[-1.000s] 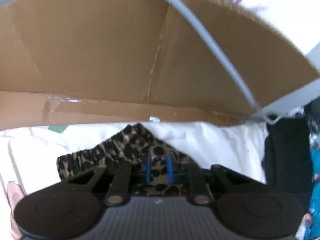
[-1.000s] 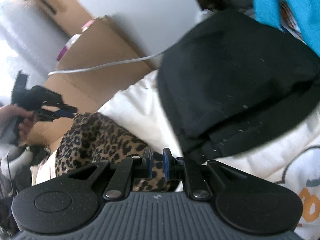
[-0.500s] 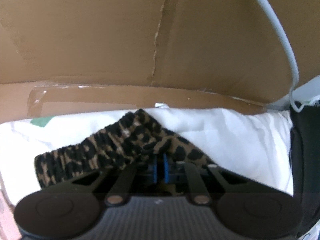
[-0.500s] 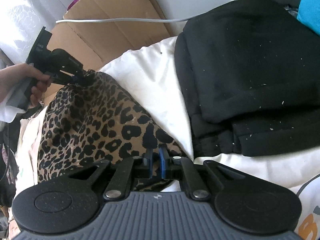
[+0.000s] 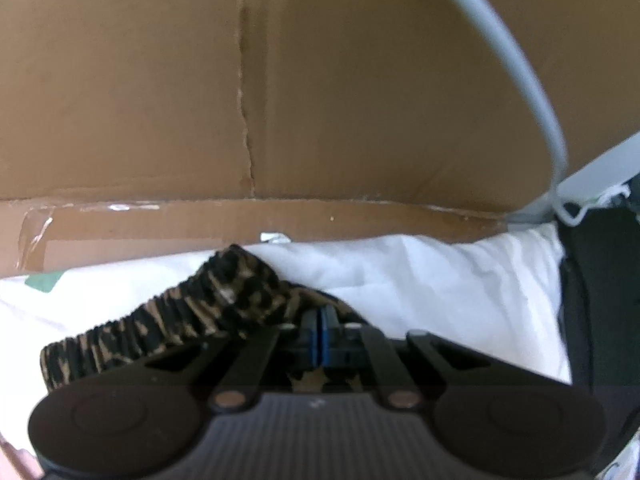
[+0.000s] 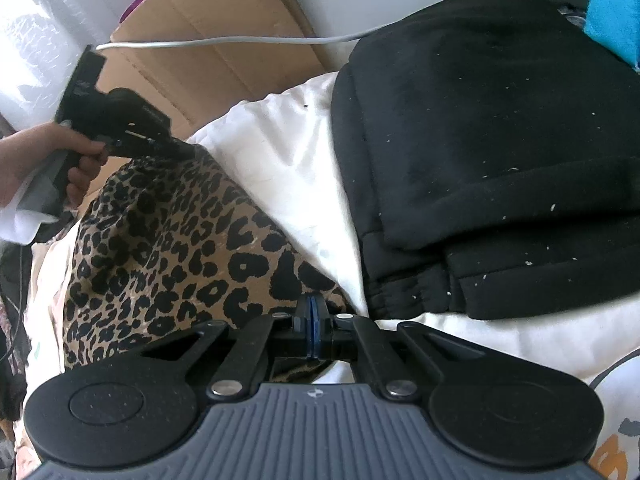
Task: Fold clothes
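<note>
My left tool (image 5: 319, 334) has its two blue-edged fingers pressed together on the leopard-print garment (image 5: 224, 300), pinching it just behind the gathered elastic band, which runs off to the left across the white bedding (image 5: 440, 280). From the right wrist view I see that same left tool (image 6: 176, 150) gripped in my left hand (image 6: 48, 160), biting the far corner of the leopard-print garment (image 6: 168, 248). My right tool (image 6: 311, 320) is likewise clamped tight, its fingers closed on the near edge of the cloth, so the piece is spread between the two tools, lying on the white bedding (image 6: 288, 152). A folded black garment (image 6: 500, 140) sits just beside it on the right, touching the bedding. A cardboard box (image 5: 280, 80) stands along the far edge of the bedding, with a grey cable (image 5: 520, 80) arcing across its face. The left view is soft and blurred, so how much cloth sits between the left fingers I can only judge roughly. Bubble wrap (image 6: 40, 32) stands at the upper left.
</note>
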